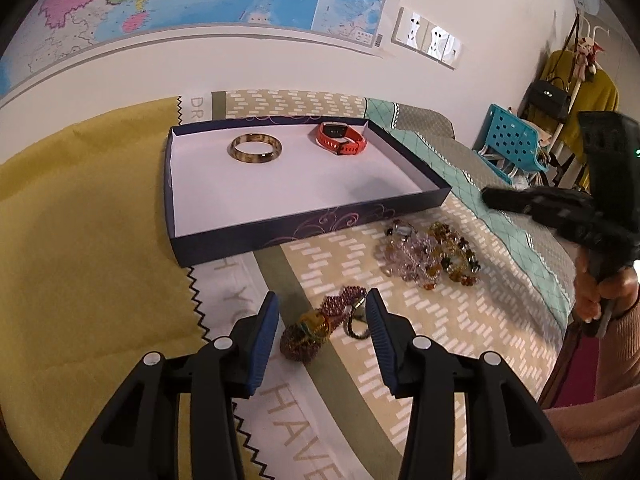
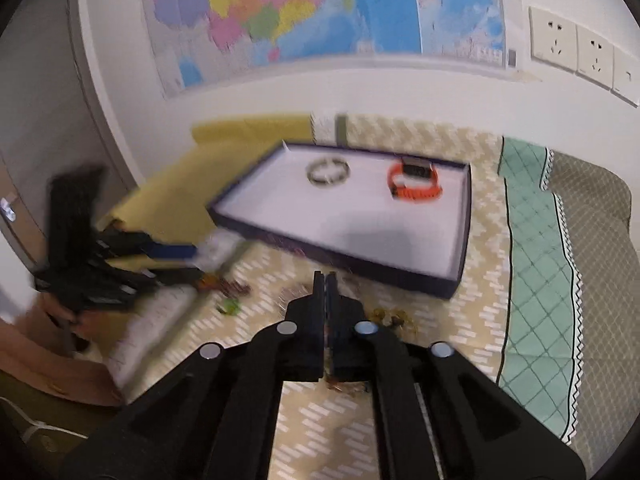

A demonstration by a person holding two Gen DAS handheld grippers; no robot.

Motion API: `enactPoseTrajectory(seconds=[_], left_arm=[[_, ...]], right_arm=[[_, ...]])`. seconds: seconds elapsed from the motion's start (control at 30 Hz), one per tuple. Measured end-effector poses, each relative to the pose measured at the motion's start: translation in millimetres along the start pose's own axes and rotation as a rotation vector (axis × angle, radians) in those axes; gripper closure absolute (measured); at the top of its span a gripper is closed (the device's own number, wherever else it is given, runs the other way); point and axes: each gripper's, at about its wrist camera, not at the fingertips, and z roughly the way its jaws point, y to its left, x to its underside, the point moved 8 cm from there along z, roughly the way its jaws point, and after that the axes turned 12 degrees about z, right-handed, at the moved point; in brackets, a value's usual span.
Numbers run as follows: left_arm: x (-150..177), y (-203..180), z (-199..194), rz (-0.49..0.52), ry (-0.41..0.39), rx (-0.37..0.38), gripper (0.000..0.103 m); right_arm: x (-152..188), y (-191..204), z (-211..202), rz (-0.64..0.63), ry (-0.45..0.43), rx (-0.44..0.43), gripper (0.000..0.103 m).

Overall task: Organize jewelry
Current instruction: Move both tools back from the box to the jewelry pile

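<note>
The purple beaded bracelet cluster [image 1: 320, 328] lies on the patterned bedspread [image 1: 460, 320], directly ahead of the left gripper [image 1: 322, 316] and between its released jaws, long axis diagonal; the right gripper [image 2: 326, 280] is clenched, whether on anything cannot be told; the shallow navy cardboard tray [image 1: 280, 232] holds 2 pieces beyond.

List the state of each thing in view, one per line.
Box: open, lying flat on the bed.
Bangle: flat in the box.
Watch: in the box, strap fastened in a loop.
Purple beads: outside the box, between the pads, not gripped.
Bead pile: heaped outside the box.
Left tool: open.
Right tool: shut; any hold unclear.
</note>
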Motion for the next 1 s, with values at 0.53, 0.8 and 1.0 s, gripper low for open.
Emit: enactPoseTrajectory(seconds=[0.53, 0.8, 1.0], left_arm=[[11, 1, -2, -0.008, 0.017, -0.017, 0.054], [7, -8, 6, 0.004, 0.023, 0.001, 0.054], [10, -6, 3, -0.006, 0.022, -0.007, 0.054]], right_arm=[[20, -30, 22, 0.046, 0.051, 0.128, 0.064], [44, -14, 26, -0.043, 0.075, 0.169, 0.049], [48, -18, 29, -0.052, 0.058, 0.236, 0.08]])
